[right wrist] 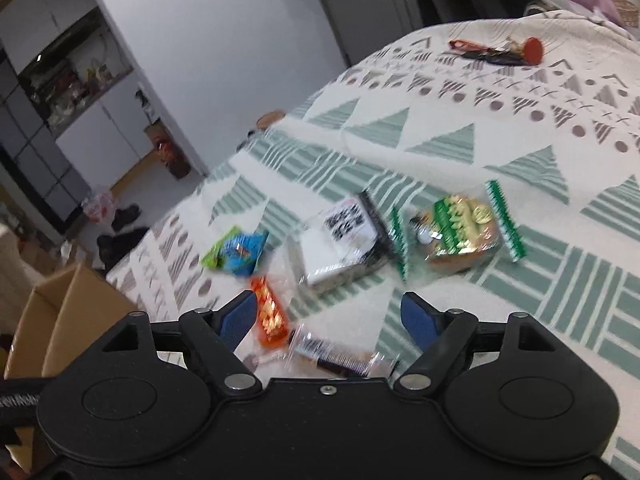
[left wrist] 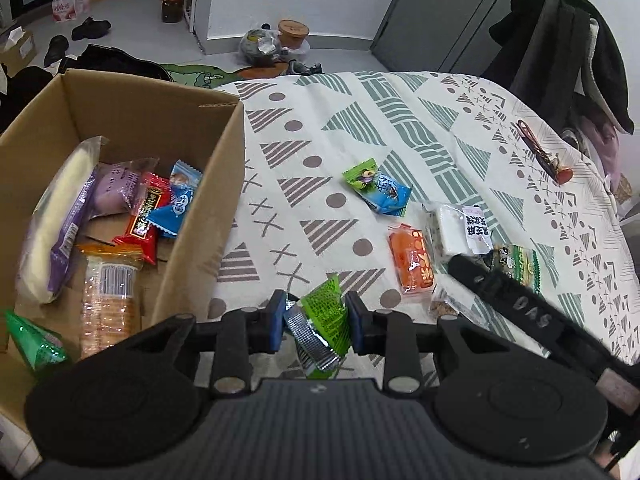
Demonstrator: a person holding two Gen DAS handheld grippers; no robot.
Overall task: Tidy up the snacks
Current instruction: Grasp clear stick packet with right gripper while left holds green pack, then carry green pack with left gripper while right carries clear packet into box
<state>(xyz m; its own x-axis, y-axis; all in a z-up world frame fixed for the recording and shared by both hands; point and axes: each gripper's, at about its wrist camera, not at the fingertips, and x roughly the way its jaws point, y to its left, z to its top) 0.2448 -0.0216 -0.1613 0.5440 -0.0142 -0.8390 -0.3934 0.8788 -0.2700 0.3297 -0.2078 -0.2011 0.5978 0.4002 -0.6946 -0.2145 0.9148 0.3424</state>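
Snacks are lying scattered on a patterned cloth [left wrist: 320,184] covering the bench, with a cardboard box [left wrist: 200,184] sitting at the cloth's left edge. The left gripper [left wrist: 316,320] is holding a green snack packet [left wrist: 324,316], its jaws clamped on the crinkled wrapper just right of the box's near corner. Inside the box a long purple-and-white bread pack [left wrist: 60,220], a red packet [left wrist: 144,216], a blue packet [left wrist: 176,204], a cracker stack [left wrist: 108,300] and a green wrapper [left wrist: 32,340] are lying loose.

Well right of the box, a green-and-blue pair of packets [left wrist: 376,188] is resting on the cloth, with an orange packet [left wrist: 412,264] and a white boxed snack [left wrist: 460,228] further right. In the right wrist view, which is blurred, the right gripper [right wrist: 328,320] is hovering with its jaws wide apart over a clear-wrapped bar [right wrist: 336,356], and a round green-labelled cake pack [right wrist: 460,232] is lying beyond the white boxed snack, farthest from the box. A red-and-black object [left wrist: 540,152], too small to identify, is sitting near the cloth's far right edge.
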